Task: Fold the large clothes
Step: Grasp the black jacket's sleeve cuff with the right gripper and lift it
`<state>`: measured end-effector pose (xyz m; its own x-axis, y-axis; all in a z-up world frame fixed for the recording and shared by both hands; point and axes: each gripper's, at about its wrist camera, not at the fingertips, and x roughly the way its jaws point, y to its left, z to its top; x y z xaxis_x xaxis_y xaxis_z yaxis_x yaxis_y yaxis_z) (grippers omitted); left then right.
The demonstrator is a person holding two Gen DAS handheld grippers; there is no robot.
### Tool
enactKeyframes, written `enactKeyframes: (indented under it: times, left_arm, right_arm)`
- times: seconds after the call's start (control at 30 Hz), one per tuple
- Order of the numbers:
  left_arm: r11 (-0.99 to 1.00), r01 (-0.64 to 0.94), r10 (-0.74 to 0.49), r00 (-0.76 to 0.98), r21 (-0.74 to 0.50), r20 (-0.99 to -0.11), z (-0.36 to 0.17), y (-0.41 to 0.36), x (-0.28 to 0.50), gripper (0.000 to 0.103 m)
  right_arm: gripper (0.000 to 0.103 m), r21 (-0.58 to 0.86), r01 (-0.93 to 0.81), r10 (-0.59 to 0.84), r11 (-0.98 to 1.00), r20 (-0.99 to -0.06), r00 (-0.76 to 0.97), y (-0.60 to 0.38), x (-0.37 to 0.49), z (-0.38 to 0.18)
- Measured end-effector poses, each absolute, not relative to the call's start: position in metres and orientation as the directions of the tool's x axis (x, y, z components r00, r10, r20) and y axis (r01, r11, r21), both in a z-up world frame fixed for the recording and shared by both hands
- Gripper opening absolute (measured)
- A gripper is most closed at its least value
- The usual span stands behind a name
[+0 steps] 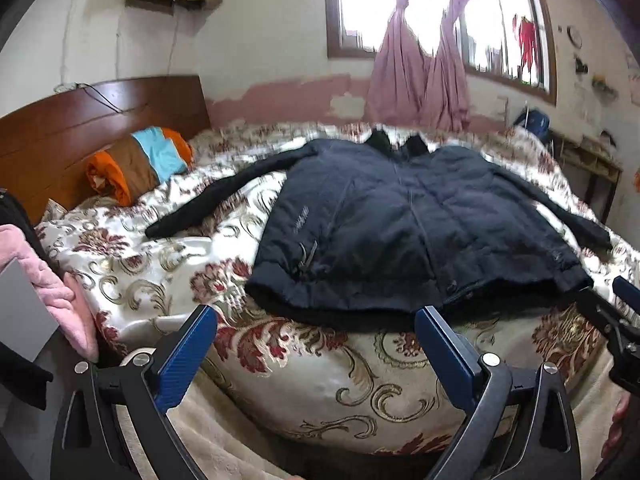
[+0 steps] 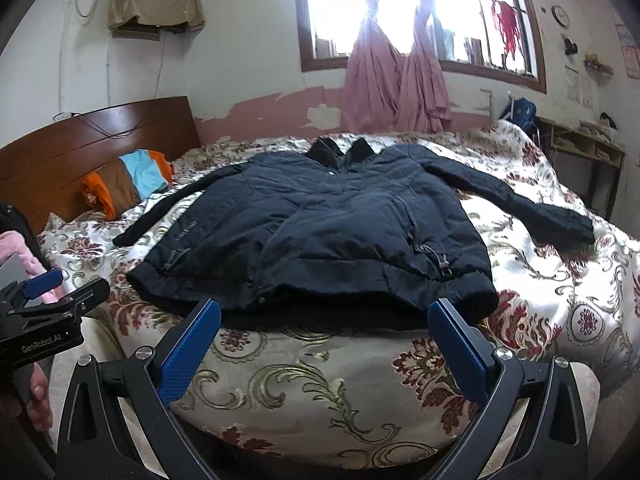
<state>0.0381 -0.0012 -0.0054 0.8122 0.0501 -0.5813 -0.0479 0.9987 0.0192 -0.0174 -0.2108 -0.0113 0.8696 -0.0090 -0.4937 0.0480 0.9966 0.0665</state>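
since the dark jacket [image 2: 320,224] lay front-up across the bed [image 2: 320,380], sleeves splayed toward ten and three o'clock for folding, the left gripper [image 1: 316,360] and right gripper [image 2: 324,352] hovered before its hem, both spread apart and empty.

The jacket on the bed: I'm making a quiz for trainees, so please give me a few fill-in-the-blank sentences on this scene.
1. The dark jacket lies ____ on the floral bedspread, both sleeves spread out.
2. The left gripper and right gripper are both ____.
3. The curtains at the window are ____.

Missing words: flat; open; pink
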Motion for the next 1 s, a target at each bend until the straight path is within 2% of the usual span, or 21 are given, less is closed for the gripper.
enactKeyframes:
  times: [0.2, 0.53, 0.77, 0.87, 1.0]
  left_arm:
    - [0.999, -0.039, 0.046, 0.773, 0.025, -0.633, -0.016, -0.011, 0.069, 0.1]
    - [0.997, 0.012, 0.04, 0.768, 0.077, -0.639, -0.014, -0.048, 0.127, 0.1]
    - [0.994, 0.053, 0.026, 0.744, 0.098, -0.668, -0.01, -0.077, 0.175, 0.1]
    - [0.994, 0.048, 0.035, 0.719, 0.1, -0.694, -0.008, -0.088, 0.2, 0.1]
    - [0.998, 0.045, 0.007, 0.692, 0.052, -0.722, -0.007, -0.104, 0.235, 0.1]
  right_arm:
    - [0.102, 0.073, 0.139, -0.084, 0.988, -0.504, 0.86, -0.243, 0.001, -0.02]
    - [0.102, 0.03, 0.243, -0.188, 0.97, -0.543, 0.819, -0.298, 0.045, -0.039]
    - [0.102, 0.045, 0.306, -0.238, 0.951, -0.525, 0.817, -0.348, 0.077, -0.033]
    - [0.102, 0.087, 0.327, -0.235, 0.941, -0.53, 0.815, -0.373, 0.091, -0.032]
    - [0.102, 0.224, 0.334, -0.165, 0.916, -0.547, 0.821, -0.427, 0.122, -0.03]
